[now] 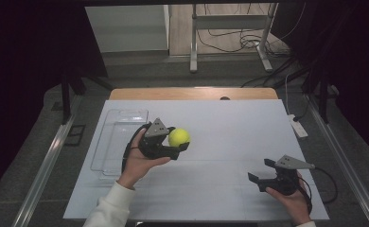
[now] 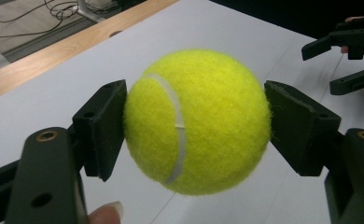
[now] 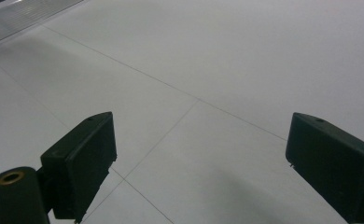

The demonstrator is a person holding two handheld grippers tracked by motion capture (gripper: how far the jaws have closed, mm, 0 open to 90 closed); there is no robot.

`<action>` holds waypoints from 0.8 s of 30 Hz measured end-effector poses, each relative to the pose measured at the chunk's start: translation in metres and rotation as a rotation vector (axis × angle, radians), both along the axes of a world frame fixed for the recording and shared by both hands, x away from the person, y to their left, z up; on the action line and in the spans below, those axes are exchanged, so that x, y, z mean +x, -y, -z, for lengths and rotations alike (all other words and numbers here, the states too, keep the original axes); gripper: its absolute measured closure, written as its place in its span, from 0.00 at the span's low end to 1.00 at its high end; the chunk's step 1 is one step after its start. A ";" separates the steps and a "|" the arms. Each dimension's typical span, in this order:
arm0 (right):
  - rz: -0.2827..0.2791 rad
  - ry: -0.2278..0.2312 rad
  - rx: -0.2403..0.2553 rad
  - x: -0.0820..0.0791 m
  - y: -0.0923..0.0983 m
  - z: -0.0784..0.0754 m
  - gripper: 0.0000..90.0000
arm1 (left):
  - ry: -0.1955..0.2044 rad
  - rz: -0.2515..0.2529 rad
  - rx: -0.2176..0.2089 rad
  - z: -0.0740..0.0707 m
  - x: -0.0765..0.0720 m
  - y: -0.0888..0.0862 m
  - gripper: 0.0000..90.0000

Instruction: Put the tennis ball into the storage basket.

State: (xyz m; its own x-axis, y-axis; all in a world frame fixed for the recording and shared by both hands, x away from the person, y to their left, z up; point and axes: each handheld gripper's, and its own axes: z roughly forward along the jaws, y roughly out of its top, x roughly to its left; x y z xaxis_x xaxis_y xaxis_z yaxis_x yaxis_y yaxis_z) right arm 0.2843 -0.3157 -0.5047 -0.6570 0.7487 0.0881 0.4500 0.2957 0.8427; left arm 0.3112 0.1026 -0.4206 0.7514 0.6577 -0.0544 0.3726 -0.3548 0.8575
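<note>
A yellow tennis ball (image 1: 179, 137) is held above the white table, left of centre, with my left gripper (image 1: 177, 138) shut on it. In the left gripper view the ball (image 2: 199, 121) sits squeezed between both black pads (image 2: 103, 126), clear of the tabletop. My right gripper (image 1: 262, 170) rests low near the table's front right, jaws wide apart with nothing between them. In the right gripper view its fingers (image 3: 82, 161) frame bare white table. The right gripper (image 2: 343, 60) also appears at the far right of the left gripper view.
A clear plastic tray (image 1: 118, 137) lies on the table's left side, just left of my left hand. The white board (image 1: 230, 123) covers a wooden desk (image 1: 192, 93). A white remote-like item (image 1: 298, 126) lies off the right edge.
</note>
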 end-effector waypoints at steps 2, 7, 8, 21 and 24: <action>0.001 -0.001 0.000 0.000 0.000 0.000 0.10 | 0.002 -0.004 -0.001 -0.001 0.000 -0.002 0.29; 0.001 0.000 0.000 0.000 0.000 0.000 0.10 | 0.007 -0.016 -0.006 -0.002 0.001 -0.006 0.29; 0.000 0.000 0.000 0.000 0.000 0.000 0.10 | 0.009 -0.018 -0.007 -0.003 0.001 -0.006 0.29; 0.001 -0.001 -0.001 0.000 0.000 0.000 0.10 | 0.017 -0.049 -0.020 -0.006 0.003 -0.017 0.29; 0.002 -0.001 0.000 0.000 0.000 0.000 0.10 | 0.021 -0.059 -0.023 -0.006 0.004 -0.020 0.29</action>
